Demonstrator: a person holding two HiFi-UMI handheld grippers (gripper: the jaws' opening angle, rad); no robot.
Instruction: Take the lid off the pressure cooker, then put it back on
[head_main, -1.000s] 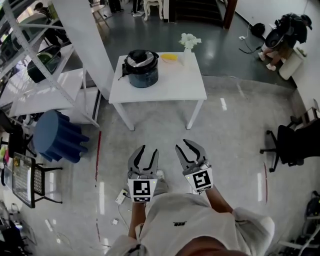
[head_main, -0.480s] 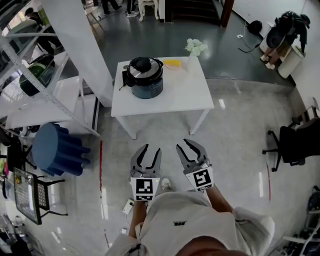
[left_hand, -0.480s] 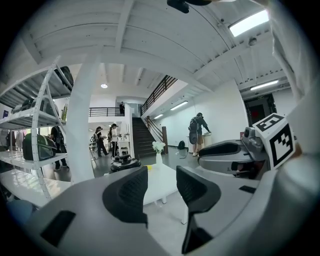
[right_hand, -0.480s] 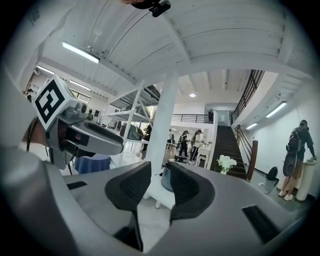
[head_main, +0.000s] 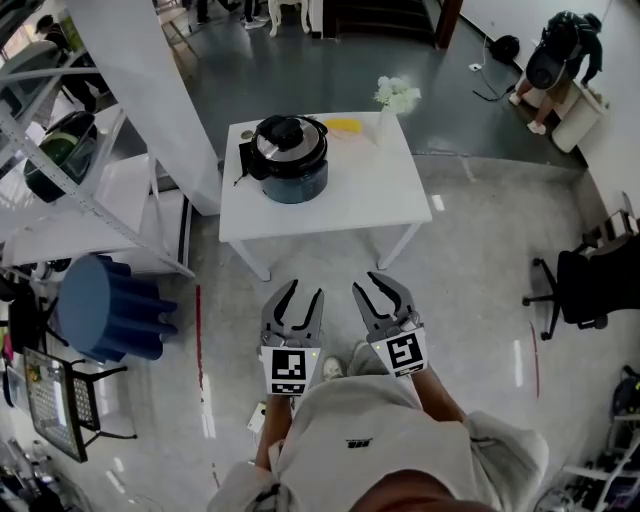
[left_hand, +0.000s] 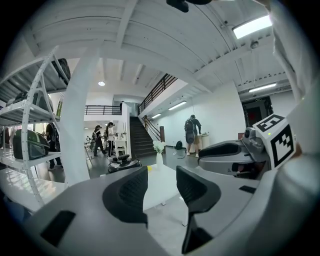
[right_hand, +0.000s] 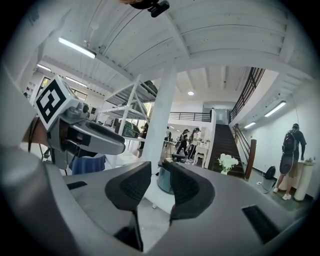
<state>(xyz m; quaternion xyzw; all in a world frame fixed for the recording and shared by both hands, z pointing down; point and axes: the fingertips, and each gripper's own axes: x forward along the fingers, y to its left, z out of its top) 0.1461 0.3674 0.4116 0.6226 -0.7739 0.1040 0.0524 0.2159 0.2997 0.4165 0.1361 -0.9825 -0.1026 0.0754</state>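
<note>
Two grippers in head view, left gripper (head_main: 303, 292) and right gripper (head_main: 378, 285), held side by side low before the body, well short of the table (head_main: 370, 190); probably carried so for the approach, with nothing yet to grasp. Near the table's back left corner, cooker (head_main: 290, 160), lid (head_main: 287, 135) on, untouched; flowers (head_main: 398, 95) at the back right.

Left gripper view: jaws drawn close, slim gap, nothing between. Beyond them, cooker small and far, seen side-on rather than from above.

Right gripper view: jaws likewise nearly together, empty; cooker body framed in the gap, likely aimed so. Overhead, ceiling lights (right_hand: 75, 47), outside head view's frame.
</note>
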